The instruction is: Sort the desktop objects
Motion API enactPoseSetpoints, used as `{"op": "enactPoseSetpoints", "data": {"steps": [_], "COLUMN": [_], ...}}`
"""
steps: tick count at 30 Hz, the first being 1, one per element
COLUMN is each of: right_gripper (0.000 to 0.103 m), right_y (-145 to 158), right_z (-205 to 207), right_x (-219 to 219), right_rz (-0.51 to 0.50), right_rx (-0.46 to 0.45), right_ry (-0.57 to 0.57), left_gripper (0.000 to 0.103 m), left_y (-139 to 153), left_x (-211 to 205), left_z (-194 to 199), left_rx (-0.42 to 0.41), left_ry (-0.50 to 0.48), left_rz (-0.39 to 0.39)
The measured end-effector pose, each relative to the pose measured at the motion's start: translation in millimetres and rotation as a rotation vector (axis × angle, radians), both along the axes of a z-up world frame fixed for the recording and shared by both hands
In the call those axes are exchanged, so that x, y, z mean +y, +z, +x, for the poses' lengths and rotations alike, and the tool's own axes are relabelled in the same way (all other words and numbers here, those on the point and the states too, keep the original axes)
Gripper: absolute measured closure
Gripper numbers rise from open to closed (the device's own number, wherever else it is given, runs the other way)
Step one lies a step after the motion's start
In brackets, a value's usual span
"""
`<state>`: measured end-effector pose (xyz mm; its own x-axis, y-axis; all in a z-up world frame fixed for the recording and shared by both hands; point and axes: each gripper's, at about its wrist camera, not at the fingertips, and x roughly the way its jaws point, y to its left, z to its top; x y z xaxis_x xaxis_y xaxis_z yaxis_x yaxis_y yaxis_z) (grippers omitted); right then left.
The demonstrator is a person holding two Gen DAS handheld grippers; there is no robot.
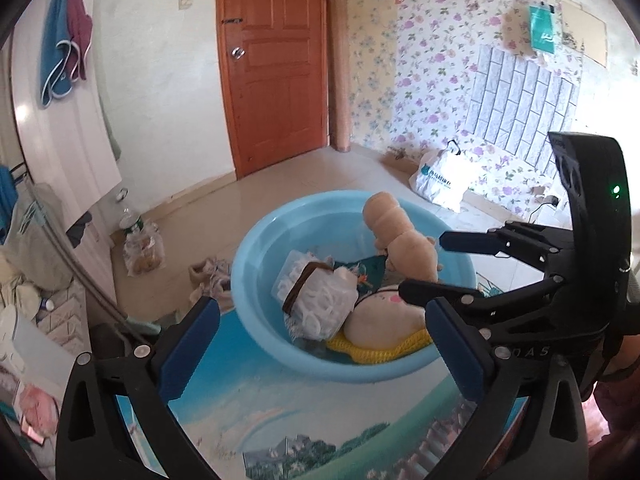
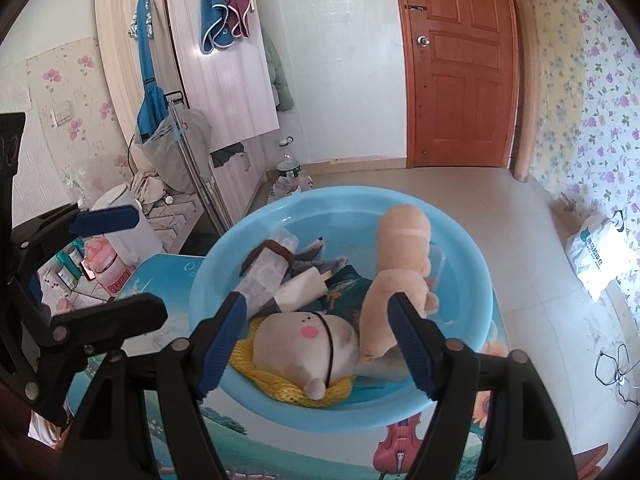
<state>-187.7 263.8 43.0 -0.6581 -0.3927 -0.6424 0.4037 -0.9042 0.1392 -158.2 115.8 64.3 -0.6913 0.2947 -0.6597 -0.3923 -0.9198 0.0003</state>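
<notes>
Presently, near to far:
Left claw [image 1: 320, 344]: released, empty, hovering over the near edge of the surface [image 1: 240, 420], apparently waiting.
Right claw [image 2: 318, 344]: released, holding nothing, poised just above the round plush face [image 2: 304, 340], probably lined up for a pick.
Blue basin [image 2: 472, 264]: sits on the picture-printed surface, gathering the objects in one place.
Contents: plush face lying on a yellow knitted piece [image 2: 288, 390]; tan plush toy [image 2: 400, 264] propped against the right wall; clear bag bound by a brown band [image 2: 266, 264] leaning left.
Beyond: tiled floor, wooden door [image 2: 460, 64].

No legible text; white bag's [image 1: 442, 178] print too blurred.
</notes>
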Motion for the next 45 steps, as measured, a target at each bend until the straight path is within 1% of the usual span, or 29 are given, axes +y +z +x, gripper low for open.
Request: {"op": "enactPoseSetpoints", "data": {"steps": [4,6,8,11,13,14,15,16,17,18,20,23,26,29,31,36,42,45], "right_gripper": [0.028,0.021,0.018,0.017,0.013,0.009,0.006,0.004,0.003,0.003,0.0,0.0,0.0,0.0,0.0,0.0,0.0,0.0], "right_y": [6.1,8.6,10.6,12.5,13.0,13.0,13.0,13.2,13.6,13.7,12.8,11.8,10.4,7.3,4.8,3.5,2.7,2.2], "right_z": [2.8,3.0,3.7,4.0,5.2,5.8,6.3,7.2,7.6,8.0,7.7,8.3,9.2,7.3,5.2,3.9,4.7,4.8], "right_x": [-1.5,-1.5,-0.4,0.4,-0.8,-1.5,-2.0,-2.7,-2.9,-3.2,-3.2,-3.7,-8.3,-7.7,-5.7,-4.1,-6.8,-6.5], "right_rz": [-0.021,-0.028,-0.051,-0.081,-0.077,-0.068,-0.063,-0.059,-0.053,-0.046,-0.04,-0.05,-0.02,-0.004,0.001,0.0,0.002,0.001], "right_rx": [-0.015,-0.02,-0.032,-0.048,-0.04,-0.033,-0.027,-0.019,-0.013,-0.01,-0.013,-0.016,-0.013,-0.029,-0.038,-0.045,-0.05,-0.051], "right_ry": [-0.008,-0.013,-0.021,-0.032,-0.04,-0.045,-0.047,-0.05,-0.057,-0.062,-0.069,-0.069,-0.072,-0.093,-0.113,-0.125,-0.116,-0.116], "left_gripper": [0.0,0.0,0.0,0.0,0.0,0.0,0.0,0.0,0.0,0.0,0.0,0.0,0.0,0.0,0.0,0.0,0.0,0.0], "left_y": [2.3,3.1,2.2,2.5,3.2,3.2,2.8,2.6,2.1,2.2,1.5,1.7,-0.1,-1.4,-2.9,-5.7,-3.7,-3.8], "left_x": [-4.5,-6.8,-9.2,-13.5,-16.0,-17.5,-18.9,-20.5,-21.4,-21.8,-24.4,-32.3,-39.9,-47.8,-49.0,-49.3,-52.0,-50.7], "left_z": [5.1,5.4,5.2,8.3,10.5,10.8,10.5,10.2,9.9,10.0,10.9,13.1,12.7,13.1,12.5,12.4,15.4,16.0], "left_rx": [-0.006,-0.017,-0.03,-0.03,-0.033,-0.037,-0.04,-0.042,-0.04,-0.036,-0.031,-0.026,-0.027,-0.015,-0.007,-0.006,0.011,0.021], "left_ry": [0.027,0.046,0.063,0.068,0.074,0.085,0.1,0.134,0.178,0.203,0.223,0.242,0.263,0.299,0.31,0.295,0.27,0.273], "left_rz": [-0.005,-0.003,-0.008,0.003,0.015,0.017,0.017,0.012,-0.008,-0.022,-0.03,0.011,0.037,0.045,0.026,0.022,0.07,0.047]}}
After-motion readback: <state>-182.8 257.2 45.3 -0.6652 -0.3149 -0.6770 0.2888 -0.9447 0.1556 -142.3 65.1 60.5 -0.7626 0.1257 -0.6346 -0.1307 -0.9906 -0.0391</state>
